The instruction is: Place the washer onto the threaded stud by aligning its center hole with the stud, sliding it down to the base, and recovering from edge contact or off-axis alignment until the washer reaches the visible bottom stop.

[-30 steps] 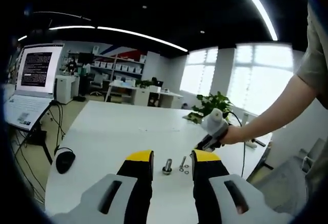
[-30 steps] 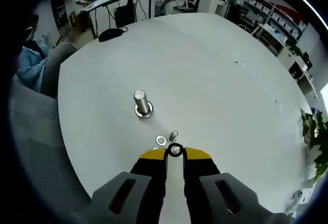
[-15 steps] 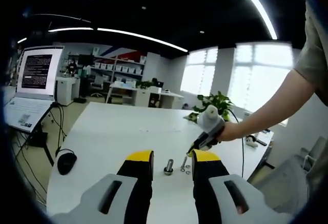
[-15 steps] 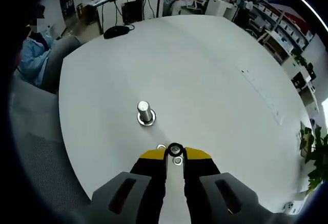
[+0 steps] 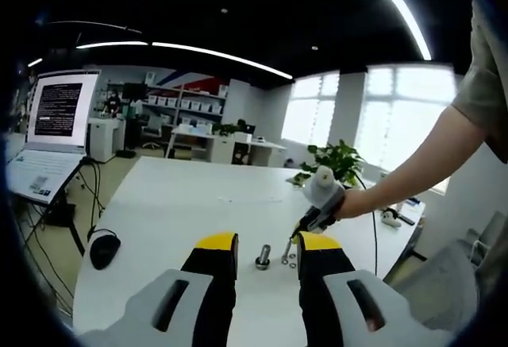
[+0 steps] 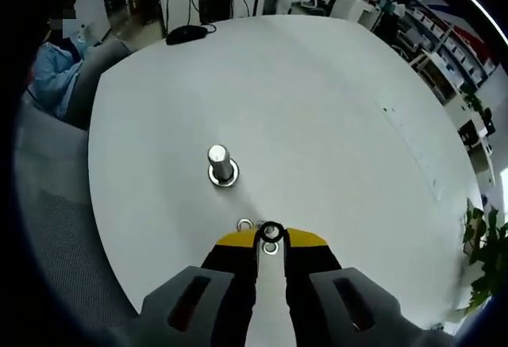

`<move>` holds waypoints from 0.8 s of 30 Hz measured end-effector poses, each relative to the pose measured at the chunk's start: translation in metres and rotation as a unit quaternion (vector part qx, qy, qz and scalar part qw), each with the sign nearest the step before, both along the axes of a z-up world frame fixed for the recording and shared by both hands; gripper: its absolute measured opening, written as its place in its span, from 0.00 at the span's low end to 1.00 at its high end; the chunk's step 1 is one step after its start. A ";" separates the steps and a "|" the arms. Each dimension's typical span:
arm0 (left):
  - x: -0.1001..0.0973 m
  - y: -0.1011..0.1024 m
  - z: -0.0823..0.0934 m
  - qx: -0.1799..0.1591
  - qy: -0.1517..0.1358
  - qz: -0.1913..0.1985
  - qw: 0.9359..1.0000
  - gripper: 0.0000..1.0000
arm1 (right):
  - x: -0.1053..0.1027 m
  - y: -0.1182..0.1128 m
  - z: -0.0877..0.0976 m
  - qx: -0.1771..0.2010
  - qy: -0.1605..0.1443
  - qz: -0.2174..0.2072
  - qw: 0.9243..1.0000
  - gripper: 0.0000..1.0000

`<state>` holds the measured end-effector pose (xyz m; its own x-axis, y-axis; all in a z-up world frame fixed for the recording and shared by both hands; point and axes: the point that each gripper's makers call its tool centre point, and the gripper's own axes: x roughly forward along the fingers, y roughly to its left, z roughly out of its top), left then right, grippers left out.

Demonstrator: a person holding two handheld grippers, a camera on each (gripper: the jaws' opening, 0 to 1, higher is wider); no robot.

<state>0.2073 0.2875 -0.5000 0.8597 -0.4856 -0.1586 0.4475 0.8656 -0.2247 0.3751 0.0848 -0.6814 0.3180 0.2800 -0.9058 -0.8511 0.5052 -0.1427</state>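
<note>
Small parts near the right tongs [image 6: 271,233] are hard to separate: a dark ring-shaped washer [image 6: 271,229] sits pinched at the yellow tips, jaws nearly together on it, and just under/beside it one or two more pale rings [image 6: 244,224] lie on the tabletop [image 6: 317,109], partly hidden by the tips. Whether the held washer touches the tabletop can't be told. The threaded stud [image 6: 219,162] stands upright on a round flat base, apart from the washer, up and left of the tips in the right gripper view.

In the left gripper view the left tongs [image 5: 266,243] are empty, jaws spread apart, low over the tabletop; the stud [image 5: 263,255] shows between them, small and blurry, with a second bolt [image 5: 285,253] and rings beside it. The right tongs [image 5: 304,226] come in from the right, held by a hand [image 5: 353,203], arm cut off by the edge.

Tabletop white, smooth, rounded edge. A black mouse [image 5: 104,249] on its left. Office room: laptop [image 5: 46,136], plant [image 5: 333,161], bright windows, ceiling light strips. Stud shiny metal, cylindrical.
</note>
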 end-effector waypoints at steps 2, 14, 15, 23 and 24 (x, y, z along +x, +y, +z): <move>0.000 0.000 -0.001 0.002 0.001 -0.001 1.000 0.28 | -0.002 0.002 -0.002 0.002 0.005 0.002 1.000 0.13; 0.000 -0.001 -0.003 0.003 0.005 -0.001 1.000 0.28 | 0.000 0.003 -0.009 -0.014 0.006 0.024 1.000 0.14; 0.001 0.000 -0.003 0.003 0.005 0.000 1.000 0.28 | 0.000 0.004 -0.010 -0.013 0.008 0.025 1.000 0.14; 0.000 0.001 -0.004 0.005 0.007 0.002 1.000 0.28 | -0.002 0.003 -0.011 -0.024 0.006 0.035 0.999 0.15; 0.000 0.001 -0.004 0.005 0.008 0.002 1.000 0.28 | -0.003 0.005 -0.010 -0.022 0.006 0.038 0.999 0.16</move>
<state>0.2077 0.2882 -0.5039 0.8592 -0.4801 -0.1770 0.4402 0.8698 -0.2227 0.3721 0.0896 -0.6914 0.2871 0.2631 -0.9211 -0.8888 0.4318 -0.1537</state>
